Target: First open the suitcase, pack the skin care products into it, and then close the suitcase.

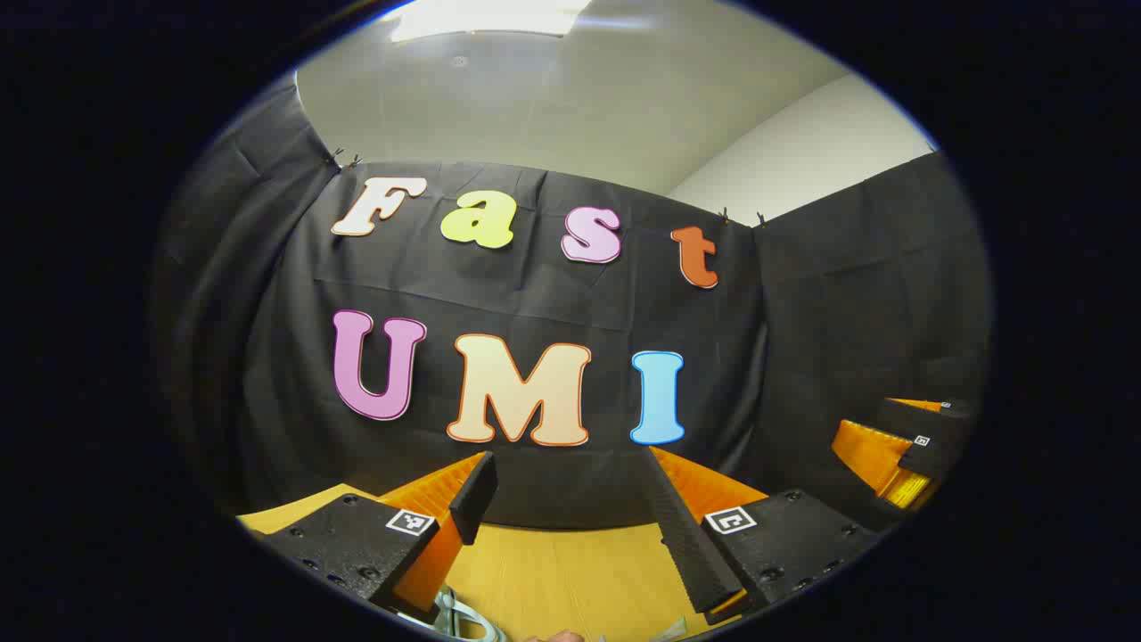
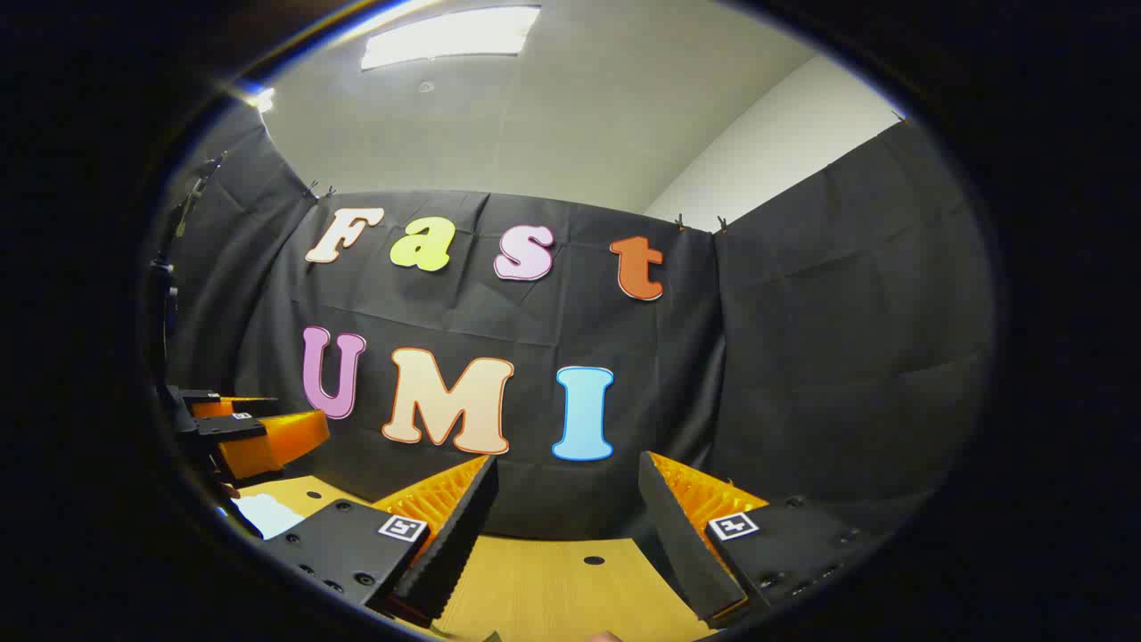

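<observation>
Left gripper view looks up past the left claw (image 1: 568, 499), whose two fingers stand wide apart with nothing between them. Just under the fingers lies the yellow wooden tabletop (image 1: 553, 571). At the very bottom edge, near the left finger, a bit of something pale grey (image 1: 459, 615) peeks in; it is too cut off to tell what it is. Farther off on the right side hangs the right claw (image 1: 900, 450), seen from the side. Behind it all is the black cloth wall (image 1: 847, 312), and above that the white ceiling with a bright lamp (image 1: 486, 18).

Right gripper view shows the right claw (image 2: 566, 513) close up, and its fingers are spread wide too, holding nothing. The tabletop (image 2: 553, 597) sits below them, with a small dark hole (image 2: 594, 561) in the wood. On the left, a little way off, there is a flat white thing (image 2: 266, 513) on the tabletop. Over it floats the left claw (image 2: 254, 432). The black cloth wall (image 2: 847, 339) stands at the back, with the ceiling lamp (image 2: 446, 34) on top.

I cannot see the suitcase or the skin care products from these two views.
</observation>
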`<state>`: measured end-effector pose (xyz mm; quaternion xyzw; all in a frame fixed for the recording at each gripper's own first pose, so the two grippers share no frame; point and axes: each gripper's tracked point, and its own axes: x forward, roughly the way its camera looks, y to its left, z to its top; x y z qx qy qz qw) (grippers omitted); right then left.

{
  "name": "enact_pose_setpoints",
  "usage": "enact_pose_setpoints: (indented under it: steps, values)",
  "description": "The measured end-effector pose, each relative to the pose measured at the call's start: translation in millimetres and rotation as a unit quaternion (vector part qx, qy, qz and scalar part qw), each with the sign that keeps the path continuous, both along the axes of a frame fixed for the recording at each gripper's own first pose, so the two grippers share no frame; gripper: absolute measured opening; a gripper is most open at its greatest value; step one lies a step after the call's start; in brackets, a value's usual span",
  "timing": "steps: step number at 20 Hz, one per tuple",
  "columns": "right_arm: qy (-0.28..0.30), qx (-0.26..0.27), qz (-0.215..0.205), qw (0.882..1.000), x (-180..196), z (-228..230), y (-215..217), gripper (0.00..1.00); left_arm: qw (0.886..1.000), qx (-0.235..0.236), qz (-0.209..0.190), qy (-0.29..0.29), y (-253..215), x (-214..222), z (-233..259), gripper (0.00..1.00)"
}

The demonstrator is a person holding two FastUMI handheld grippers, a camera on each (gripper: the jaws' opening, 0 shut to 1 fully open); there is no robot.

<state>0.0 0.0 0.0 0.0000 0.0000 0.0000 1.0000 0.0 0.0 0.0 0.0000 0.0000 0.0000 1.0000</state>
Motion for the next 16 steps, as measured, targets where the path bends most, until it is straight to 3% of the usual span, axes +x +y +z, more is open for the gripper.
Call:
enact_pose_setpoints:
  steps: [12, 16]
  values:
    - [0.01, 0.026, 0.025, 0.999, 12.1, -22.5, -6.4, 0.98, 1.0, -0.006, 0.023, 0.005, -1.9, 3.8, -13.5, 0.94]
    - [0.01, 0.048, 0.052, 0.997, 14.1, -41.3, -11.2, 0.98, 0.996, 0.01, 0.084, 0.014, 19.6, -6.8, -31.8, 0.93]
